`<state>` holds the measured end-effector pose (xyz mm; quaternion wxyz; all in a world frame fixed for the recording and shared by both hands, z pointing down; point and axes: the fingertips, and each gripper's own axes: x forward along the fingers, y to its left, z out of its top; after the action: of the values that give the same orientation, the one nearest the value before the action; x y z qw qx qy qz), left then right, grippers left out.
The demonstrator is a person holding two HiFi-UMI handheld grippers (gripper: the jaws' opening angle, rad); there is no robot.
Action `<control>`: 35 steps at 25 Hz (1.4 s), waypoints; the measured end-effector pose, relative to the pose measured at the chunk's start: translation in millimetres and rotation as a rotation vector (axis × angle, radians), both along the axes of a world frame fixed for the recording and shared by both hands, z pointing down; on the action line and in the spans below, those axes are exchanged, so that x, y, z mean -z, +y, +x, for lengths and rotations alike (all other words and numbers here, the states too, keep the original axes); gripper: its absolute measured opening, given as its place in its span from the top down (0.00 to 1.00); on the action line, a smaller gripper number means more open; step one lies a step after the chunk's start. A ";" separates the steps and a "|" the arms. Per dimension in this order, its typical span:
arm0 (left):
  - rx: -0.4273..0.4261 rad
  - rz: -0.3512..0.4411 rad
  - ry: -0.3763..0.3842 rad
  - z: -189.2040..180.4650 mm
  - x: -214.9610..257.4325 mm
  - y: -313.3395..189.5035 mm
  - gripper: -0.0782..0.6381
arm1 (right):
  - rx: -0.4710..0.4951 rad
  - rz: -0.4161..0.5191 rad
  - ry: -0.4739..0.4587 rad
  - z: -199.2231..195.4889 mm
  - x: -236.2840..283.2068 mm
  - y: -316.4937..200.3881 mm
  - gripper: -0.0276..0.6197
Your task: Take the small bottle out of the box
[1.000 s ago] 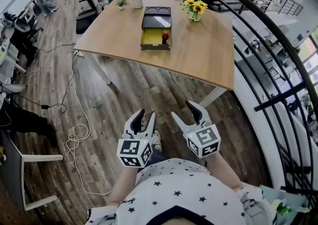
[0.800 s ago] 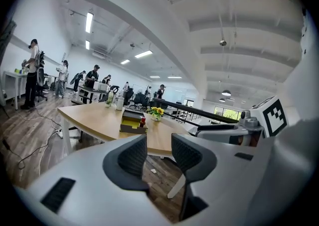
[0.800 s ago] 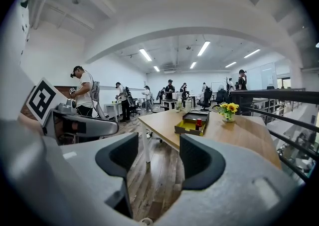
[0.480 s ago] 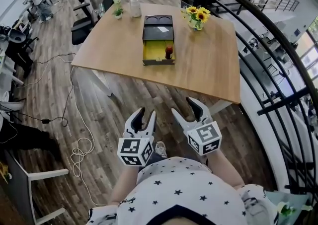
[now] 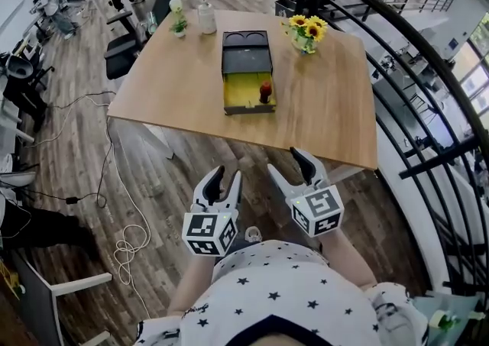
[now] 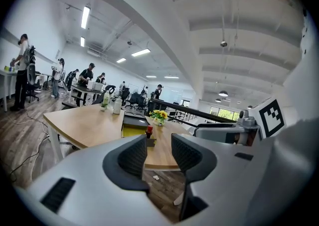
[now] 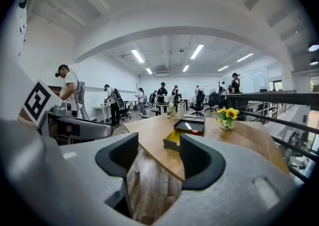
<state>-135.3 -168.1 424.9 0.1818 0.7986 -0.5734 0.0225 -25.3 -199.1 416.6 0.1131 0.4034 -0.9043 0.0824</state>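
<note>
A dark box [image 5: 247, 71] with a yellow inside lies open on the wooden table [image 5: 183, 85], its black lid laid back behind it. A small bottle [image 5: 265, 92] with a red top stands at the box's right front corner. The box [image 7: 184, 131] and bottle [image 6: 148, 131] are small and far off in both gripper views. My left gripper [image 5: 222, 181] and right gripper [image 5: 287, 168] hang side by side over the floor, short of the table's near edge. Both are open with nothing between their jaws.
Sunflowers in a vase [image 5: 305, 31] stand at the table's back right. A plant bottle [image 5: 177, 16] and a jar [image 5: 206, 18] stand at its back left. A black railing [image 5: 428, 100] curves along the right. Cables [image 5: 122, 245] trail on the floor at left. People work at far desks [image 6: 79, 89].
The table and box have come closer and lower in the head view as the person walks towards them. Both grippers keep their pose, open.
</note>
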 end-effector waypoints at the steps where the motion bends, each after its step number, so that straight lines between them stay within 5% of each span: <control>1: -0.004 -0.001 -0.001 -1.7 -0.9 -4.3 0.70 | -0.004 0.001 -0.001 -1.7 -0.2 -4.9 0.59; 19: -0.013 -0.047 0.008 -22.0 -18.3 -61.9 0.70 | -0.043 -0.035 0.021 -14.4 -22.1 -77.9 0.59; 35: 0.007 -0.100 -0.002 -27.0 -45.4 -161.6 0.68 | -0.037 -0.038 0.103 -18.0 -67.0 -217.9 0.59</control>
<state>-162.3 -329.7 470.4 0.2209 0.7864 -0.5745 0.0512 -43.3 -416.9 483.6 0.1656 0.4216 -0.8878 0.0810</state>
